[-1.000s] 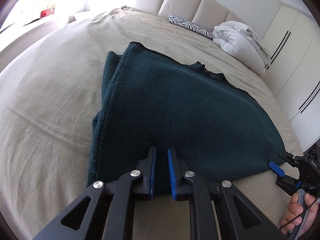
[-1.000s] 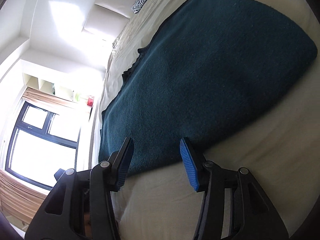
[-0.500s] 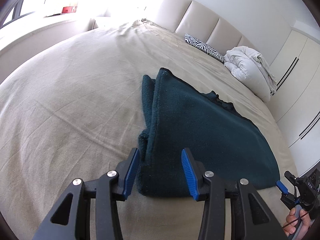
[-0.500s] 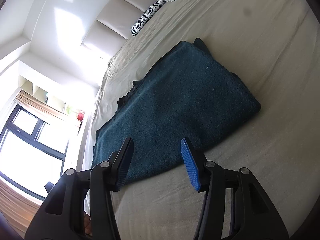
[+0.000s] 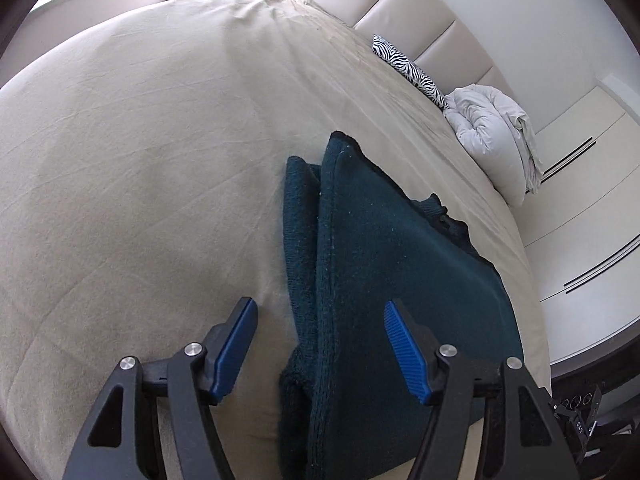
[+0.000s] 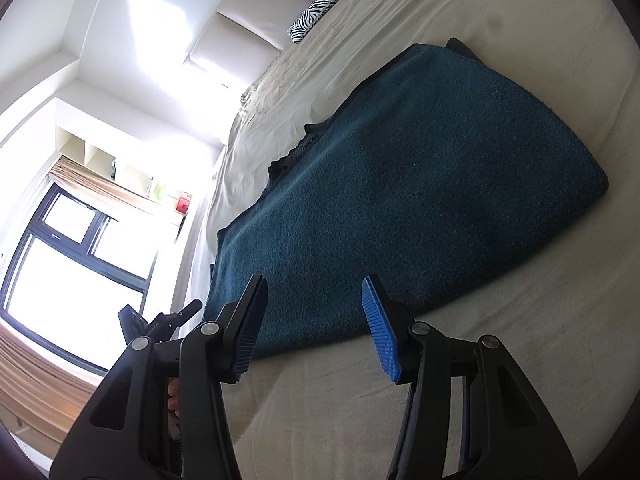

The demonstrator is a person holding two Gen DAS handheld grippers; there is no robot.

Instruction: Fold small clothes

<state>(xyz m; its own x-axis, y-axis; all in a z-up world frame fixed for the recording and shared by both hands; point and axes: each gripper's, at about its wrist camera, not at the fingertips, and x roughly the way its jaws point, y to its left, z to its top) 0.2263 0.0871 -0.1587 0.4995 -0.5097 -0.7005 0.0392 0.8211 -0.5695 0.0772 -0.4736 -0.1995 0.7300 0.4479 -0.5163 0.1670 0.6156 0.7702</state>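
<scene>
Dark teal fleece garment (image 5: 400,280) folded on bed (image 5: 140,160): soft, light, floppy; pinch its layered corner. Left hand-held gripper (image 5: 318,344) opening, right hand-held gripper (image 6: 314,324) half-open; both empty.

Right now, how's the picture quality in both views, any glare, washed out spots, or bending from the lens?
Left wrist view: sharp and evenly lit, the bed bulges from fisheye bending, with a blown-out patch at its far top edge. Right wrist view: the window and the wall beside it are washed out white, yet the blue cloth stays clear, and the whole scene sits tilted.
</scene>
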